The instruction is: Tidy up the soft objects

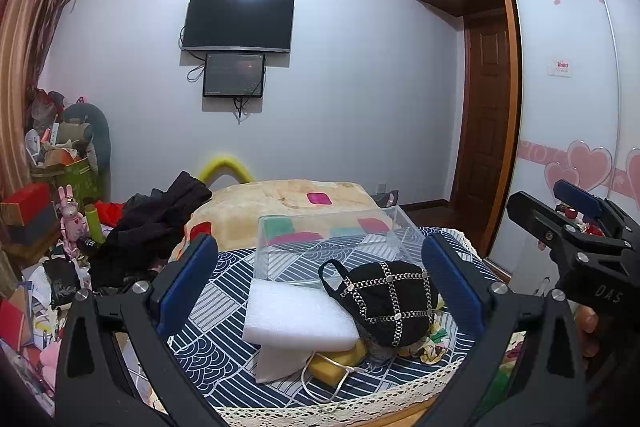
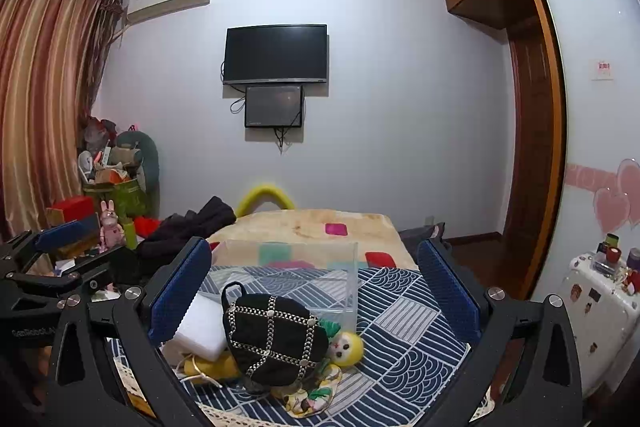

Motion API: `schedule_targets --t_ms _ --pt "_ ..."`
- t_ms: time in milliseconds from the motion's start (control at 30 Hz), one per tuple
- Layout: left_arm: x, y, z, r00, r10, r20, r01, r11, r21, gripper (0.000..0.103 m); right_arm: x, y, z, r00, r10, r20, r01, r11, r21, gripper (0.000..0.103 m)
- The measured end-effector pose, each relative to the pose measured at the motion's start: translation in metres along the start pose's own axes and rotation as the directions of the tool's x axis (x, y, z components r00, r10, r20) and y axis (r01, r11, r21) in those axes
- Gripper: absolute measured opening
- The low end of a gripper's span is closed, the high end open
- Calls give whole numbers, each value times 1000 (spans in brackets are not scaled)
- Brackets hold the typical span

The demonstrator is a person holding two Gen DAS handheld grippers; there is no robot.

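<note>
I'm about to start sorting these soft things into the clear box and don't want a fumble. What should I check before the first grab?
1. Left gripper open and holding nothing: ok.
2. Right gripper open and holding nothing: ok.
3. Clear box within view behind the pile, nothing visible inside: ok.
4. Black studded pouch lies on top, free to lift: ok.
5. White foam block lies clear of other things: not ok, it rests on a yellow item and leans against the pouch.
6. Yellow-headed doll free of the pouch: cannot tell, the pouch covers part of it.
</note>
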State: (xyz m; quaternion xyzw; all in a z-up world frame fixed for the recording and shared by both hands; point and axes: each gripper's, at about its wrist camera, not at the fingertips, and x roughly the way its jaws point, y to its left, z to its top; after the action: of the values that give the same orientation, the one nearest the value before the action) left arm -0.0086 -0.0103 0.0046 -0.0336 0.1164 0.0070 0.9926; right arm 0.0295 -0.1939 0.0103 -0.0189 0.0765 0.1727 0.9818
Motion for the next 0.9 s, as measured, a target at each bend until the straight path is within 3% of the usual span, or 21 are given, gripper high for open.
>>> schedule_targets --t_ms 900 --pt "-3 1 2 1000 5 10 -5 1000 4 103 -1 0 1 1000 3 -1 -3 1000 2 103"
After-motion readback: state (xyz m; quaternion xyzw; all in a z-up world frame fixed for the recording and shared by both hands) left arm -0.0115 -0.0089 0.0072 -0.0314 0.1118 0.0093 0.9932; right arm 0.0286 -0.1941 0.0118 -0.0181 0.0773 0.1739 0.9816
